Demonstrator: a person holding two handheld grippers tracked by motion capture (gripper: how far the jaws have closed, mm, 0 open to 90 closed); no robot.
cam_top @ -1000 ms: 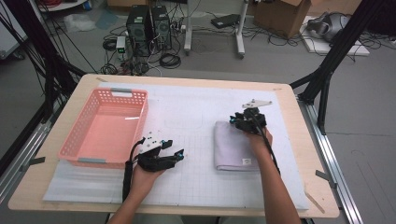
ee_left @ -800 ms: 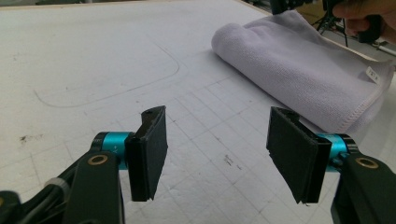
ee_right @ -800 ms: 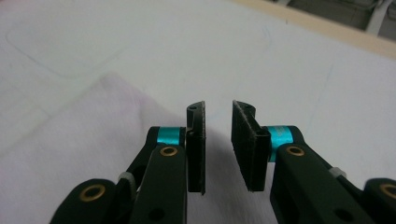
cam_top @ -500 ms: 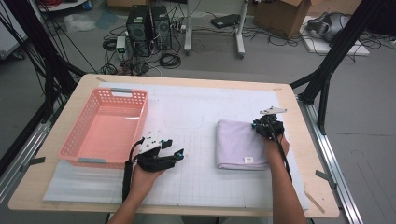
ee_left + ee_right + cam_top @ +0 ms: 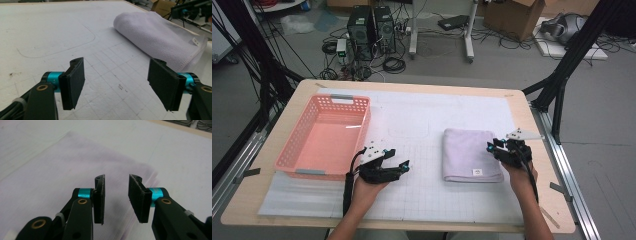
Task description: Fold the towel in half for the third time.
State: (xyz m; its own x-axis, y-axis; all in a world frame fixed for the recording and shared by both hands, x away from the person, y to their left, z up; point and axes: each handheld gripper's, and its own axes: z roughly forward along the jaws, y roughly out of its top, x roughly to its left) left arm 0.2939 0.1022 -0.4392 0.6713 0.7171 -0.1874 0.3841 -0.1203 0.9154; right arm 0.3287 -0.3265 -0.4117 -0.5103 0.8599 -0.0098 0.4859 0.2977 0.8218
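Note:
A folded pale lilac towel (image 5: 469,154) lies flat on the white mat, right of centre, its small label at the near edge. My right gripper (image 5: 491,146) sits at the towel's right edge and points left over it. In the right gripper view its jaws (image 5: 116,195) stand a little apart above the towel (image 5: 50,182); they have just been opening, with nothing between them. My left gripper (image 5: 404,166) rests on the mat left of the towel. Its jaws (image 5: 120,82) have just been opening wider, with only bare mat between them, and the towel (image 5: 160,37) lies ahead.
A pink plastic basket (image 5: 324,137) stands at the left of the table with nothing in it. The white gridded mat (image 5: 422,120) covers most of the wooden tabletop. Black frame legs rise at both sides, and computers and cables lie on the floor beyond.
My right gripper has moved right, from the towel's far side to its right edge, and let go. The towel now lies wider and flatter. The left hand has stayed put.

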